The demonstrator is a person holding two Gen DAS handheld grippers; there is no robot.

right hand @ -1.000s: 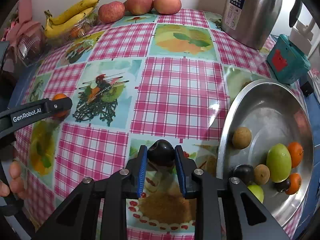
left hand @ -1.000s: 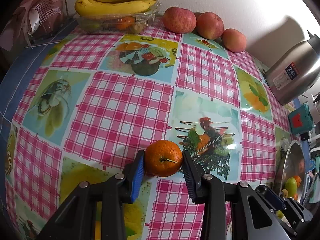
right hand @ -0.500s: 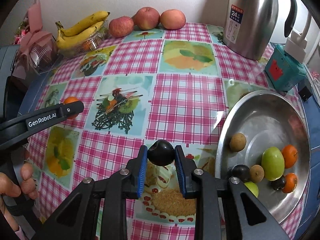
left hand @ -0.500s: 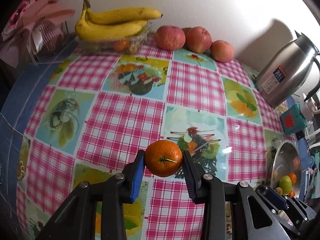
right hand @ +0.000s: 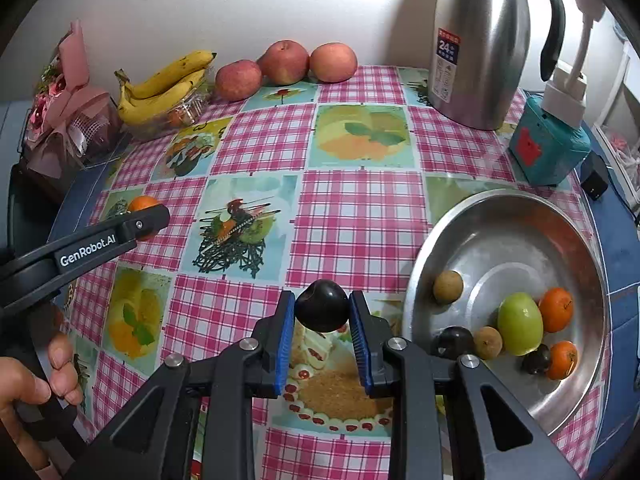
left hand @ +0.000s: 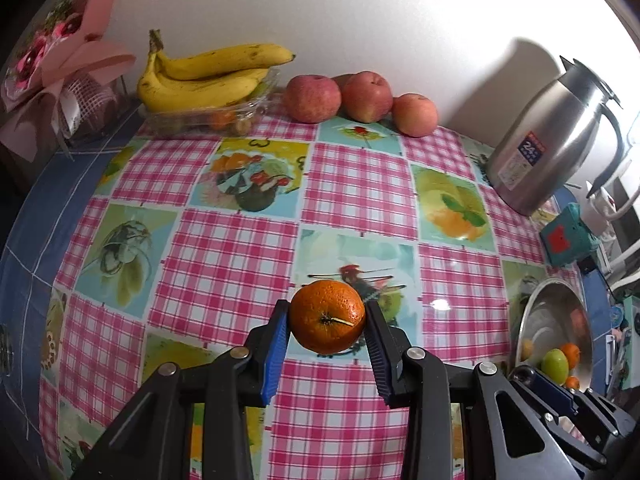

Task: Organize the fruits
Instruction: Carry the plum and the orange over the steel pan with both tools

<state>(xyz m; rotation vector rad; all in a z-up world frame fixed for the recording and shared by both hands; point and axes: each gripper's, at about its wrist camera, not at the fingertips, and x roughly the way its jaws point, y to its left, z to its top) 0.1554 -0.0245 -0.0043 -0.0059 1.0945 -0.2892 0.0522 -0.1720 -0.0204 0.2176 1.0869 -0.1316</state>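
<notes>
My left gripper (left hand: 327, 318) is shut on an orange tangerine (left hand: 327, 316), held above the checked tablecloth. From the right wrist view the same gripper (right hand: 146, 220) comes in at the left with the tangerine (right hand: 141, 202) between its fingers and a hand on its grip. My right gripper (right hand: 322, 312) is shut on a dark plum (right hand: 322, 305), held over the cloth just left of the steel bowl (right hand: 520, 208). In the bowl lie a green fruit (right hand: 519, 323), two tangerines, dark plums and small brown fruits. The bowl (left hand: 538, 312) also shows at the right edge of the left wrist view.
Bananas (left hand: 208, 76) on a clear tray and three apples (left hand: 362, 96) line the wall at the back. A steel thermos jug (right hand: 478, 44) and a teal box (right hand: 548, 152) stand behind the bowl. A pink bouquet (right hand: 64, 108) sits at the far left corner.
Both grippers have risen with their fruit: the cloth now lies further below and more of the wall and table shows. The grips are unchanged.
</notes>
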